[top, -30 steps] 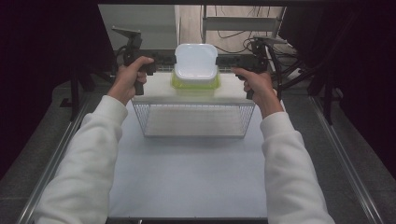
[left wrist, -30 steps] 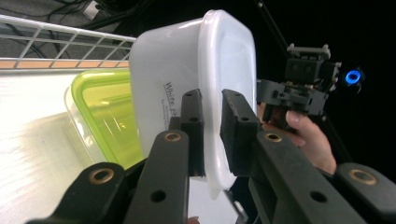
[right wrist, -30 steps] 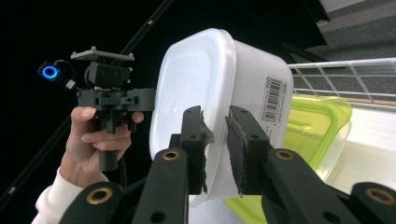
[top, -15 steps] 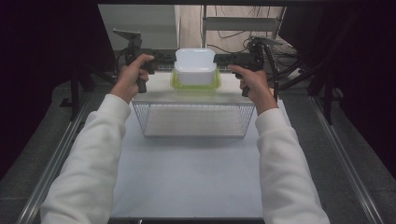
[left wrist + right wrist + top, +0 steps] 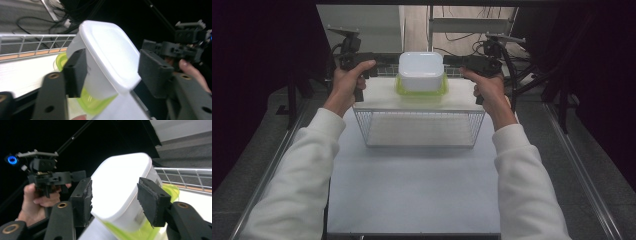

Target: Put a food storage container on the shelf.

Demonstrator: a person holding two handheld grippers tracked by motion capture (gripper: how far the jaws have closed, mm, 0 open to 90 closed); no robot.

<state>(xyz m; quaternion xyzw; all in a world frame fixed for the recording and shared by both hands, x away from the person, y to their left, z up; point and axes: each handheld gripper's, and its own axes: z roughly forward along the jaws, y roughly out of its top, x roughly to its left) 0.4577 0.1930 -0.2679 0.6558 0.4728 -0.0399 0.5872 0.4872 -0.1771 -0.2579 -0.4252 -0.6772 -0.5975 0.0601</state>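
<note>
A white tub (image 5: 421,69) stands upside down on its lime-green lid (image 5: 421,94), on the white top of a wire rack (image 5: 377,99). My left gripper (image 5: 388,61) reaches in from the tub's left side and my right gripper (image 5: 451,61) from its right. Both have just been opening their jaws. In the left gripper view the tub (image 5: 110,65) lies between the spread jaws of the left gripper (image 5: 113,71), with a gap at the far pad (image 5: 152,71). In the right gripper view the tub (image 5: 120,187) likewise sits loose within the right gripper (image 5: 116,198).
The wire rack (image 5: 419,131) stands at the far end of a pale table (image 5: 412,195). Metal rails (image 5: 287,145) run along both table sides. Stands and cables (image 5: 462,35) crowd the dark area behind the rack.
Both grippers pressed on the tub's sides before; now their jaws have spread off it and both hands have risen slightly. The tub rests on the rack top.
</note>
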